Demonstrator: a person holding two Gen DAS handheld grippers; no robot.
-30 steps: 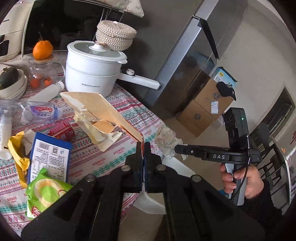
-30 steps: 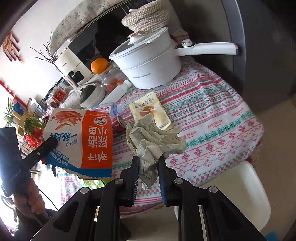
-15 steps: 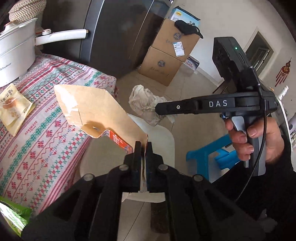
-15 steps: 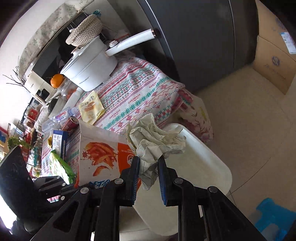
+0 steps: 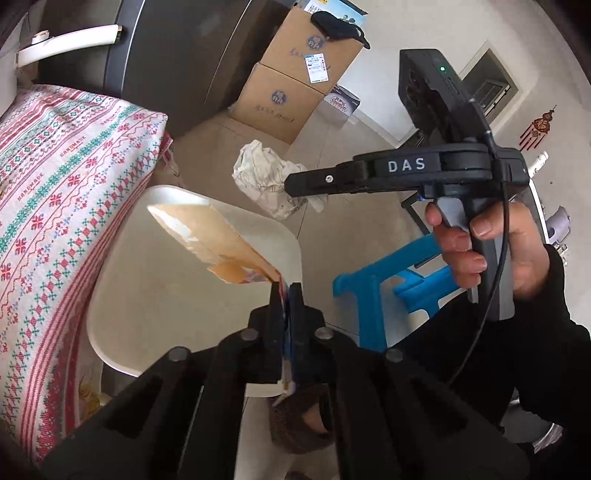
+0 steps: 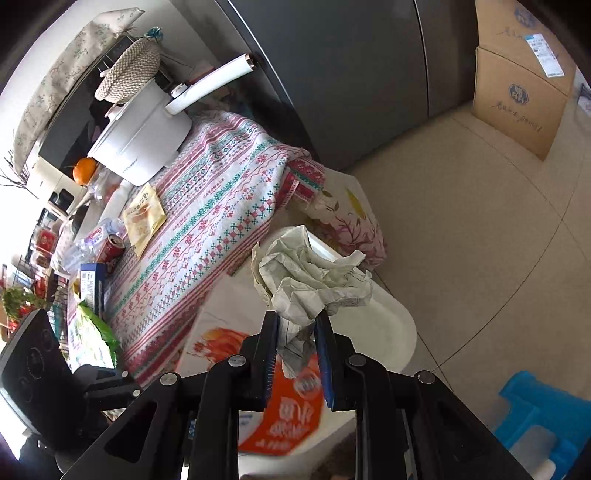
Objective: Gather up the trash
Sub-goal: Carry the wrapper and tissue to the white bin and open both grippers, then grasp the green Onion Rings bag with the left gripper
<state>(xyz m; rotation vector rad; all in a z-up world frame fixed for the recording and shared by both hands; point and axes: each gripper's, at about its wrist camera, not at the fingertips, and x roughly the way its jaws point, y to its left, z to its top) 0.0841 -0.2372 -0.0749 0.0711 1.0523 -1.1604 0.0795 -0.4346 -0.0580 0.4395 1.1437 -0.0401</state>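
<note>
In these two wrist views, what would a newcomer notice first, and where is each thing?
First, the crumpled paper clamped in the right gripper, held above the white chair seat. Next, the torn food package pinched in the shut left gripper, also above that seat. Behind them lies the patterned tablecloth with the white pot on it.

Beige tiled floor (image 6: 480, 229). Dark fridge (image 6: 351, 74) behind counter (image 6: 207, 229) with patterned cloth. Stacked cardboard boxes (image 5: 291, 77) by white wall (image 5: 413, 33). Blue stool (image 5: 384, 284) beside white chair (image 5: 155, 295). Daylight.
</note>
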